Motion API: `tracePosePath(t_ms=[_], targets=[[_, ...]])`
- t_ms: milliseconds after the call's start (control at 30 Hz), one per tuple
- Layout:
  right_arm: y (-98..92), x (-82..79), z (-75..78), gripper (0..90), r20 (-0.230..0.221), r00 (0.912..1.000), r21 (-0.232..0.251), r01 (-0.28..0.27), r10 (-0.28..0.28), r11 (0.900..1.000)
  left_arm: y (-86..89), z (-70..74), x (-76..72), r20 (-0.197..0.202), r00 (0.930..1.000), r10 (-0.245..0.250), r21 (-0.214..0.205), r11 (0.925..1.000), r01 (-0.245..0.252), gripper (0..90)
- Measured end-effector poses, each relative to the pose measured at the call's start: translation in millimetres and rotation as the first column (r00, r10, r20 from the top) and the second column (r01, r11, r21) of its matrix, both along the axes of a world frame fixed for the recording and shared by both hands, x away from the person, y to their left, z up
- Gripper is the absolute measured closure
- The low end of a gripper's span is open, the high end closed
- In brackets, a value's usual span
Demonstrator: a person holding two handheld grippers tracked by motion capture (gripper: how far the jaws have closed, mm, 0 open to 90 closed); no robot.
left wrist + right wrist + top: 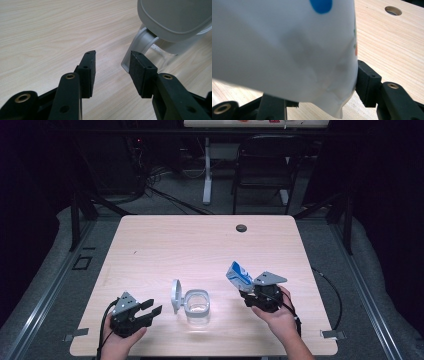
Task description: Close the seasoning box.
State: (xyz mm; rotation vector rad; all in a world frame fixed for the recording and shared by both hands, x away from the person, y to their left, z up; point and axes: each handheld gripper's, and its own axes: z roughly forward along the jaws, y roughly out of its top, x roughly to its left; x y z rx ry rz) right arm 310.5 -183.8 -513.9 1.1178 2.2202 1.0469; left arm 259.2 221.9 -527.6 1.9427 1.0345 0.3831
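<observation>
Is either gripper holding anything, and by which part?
The right gripper clamps a blue-and-white pouch by its lower end; the left gripper holds nothing.

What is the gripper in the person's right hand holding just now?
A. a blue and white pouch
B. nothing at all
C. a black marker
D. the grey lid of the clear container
A: the right gripper is shut on the blue and white pouch, held up off the table; in the right gripper view the pouch sits squeezed between the jaws.
</observation>
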Motion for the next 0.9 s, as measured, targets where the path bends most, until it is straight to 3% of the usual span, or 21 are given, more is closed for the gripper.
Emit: tracePosePath(t_ms=[467,700,900], targets=[[7.4,-4.1,2.0,45.6,0.041,0.9992,-0.063,0.0,0.003,0.998,-2.4,1.0,0.9,-0.039,0.9991,-0.017,0.0,0.9999,0.017,56.2],[10.7,-1.4,6.9,45.6,0.061,0.9979,-0.131,-0.014,0.022,0.9912,-0.9,3.1,0.4,-0.04,0.9989,-0.026,0.004,0.9997,0.026,56.2],[15.2,-0.2,11.3,45.5,0.081,0.9961,-0.163,-0.022,0.035,0.9864,-0.2,3.7,1.2,-0.037,0.9991,-0.02,0.005,0.9998,0.021,56.2]])
